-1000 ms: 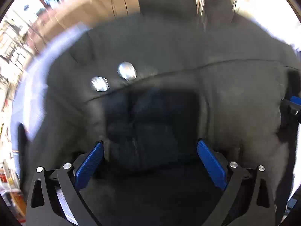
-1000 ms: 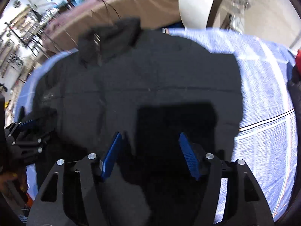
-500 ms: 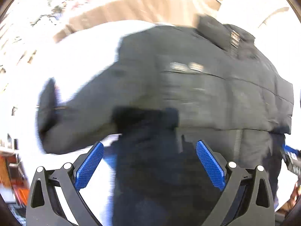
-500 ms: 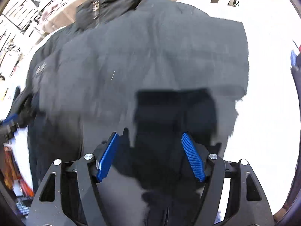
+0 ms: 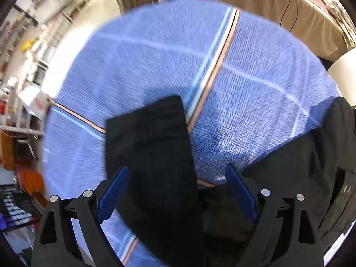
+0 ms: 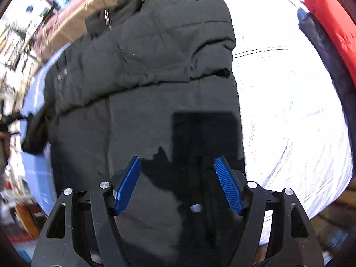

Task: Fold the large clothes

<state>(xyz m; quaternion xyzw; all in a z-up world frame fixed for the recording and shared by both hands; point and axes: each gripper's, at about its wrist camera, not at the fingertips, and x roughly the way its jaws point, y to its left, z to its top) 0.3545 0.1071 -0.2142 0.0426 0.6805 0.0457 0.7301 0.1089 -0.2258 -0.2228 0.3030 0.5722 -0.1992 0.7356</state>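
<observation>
A blue woven cloth with pale stripes point(image 5: 255, 93) covers the surface. The left gripper point(image 5: 175, 191) is spread wide, a black jacket sleeve point(image 5: 151, 146) lying between its fingers; half a second ago it faced the jacket's body. The right gripper point(image 6: 178, 182), equally spread, hovers over the black padded jacket point(image 6: 144, 77) near the cloth's right edge, as before.

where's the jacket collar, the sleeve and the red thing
jacket collar point(image 6: 115, 13), right wrist view, on the raised collar by the zipper
sleeve point(image 5: 151, 146), left wrist view, mid sleeve
red thing point(image 6: 329, 20), right wrist view, on its upper surface
</observation>
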